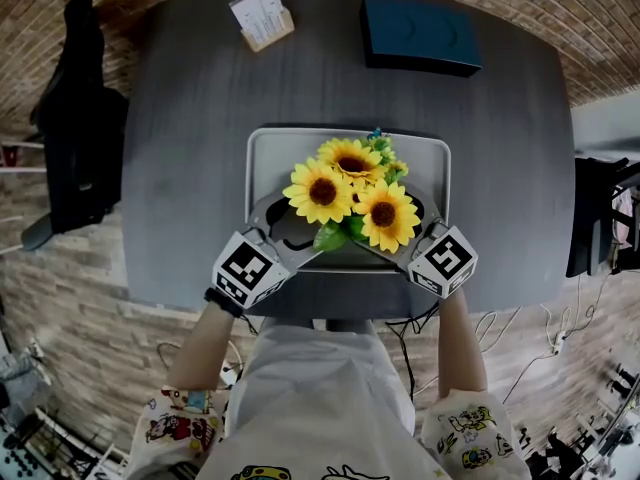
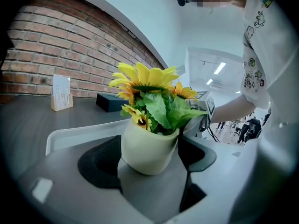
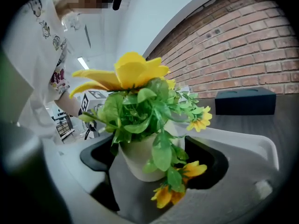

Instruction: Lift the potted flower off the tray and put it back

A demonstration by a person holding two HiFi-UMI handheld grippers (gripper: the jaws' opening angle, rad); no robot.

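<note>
Potted flower [image 1: 350, 193]: yellow sunflowers, green leaves, cream pot [image 2: 148, 148]; over grey tray [image 1: 272, 156]; left gripper [image 1: 288, 230] and right gripper [image 1: 405, 230] jaws both clasp the pot.

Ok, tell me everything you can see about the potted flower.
The potted flower is a small, smooth cream pot with a rounded base, holding artificial-looking yellow sunflowers with dark centres and green leaves. It stands upright over the near part of the grey tray. The left gripper and right gripper flank it, dark pads apparently pressing its sides; whether it's lifted is unclear.
</note>
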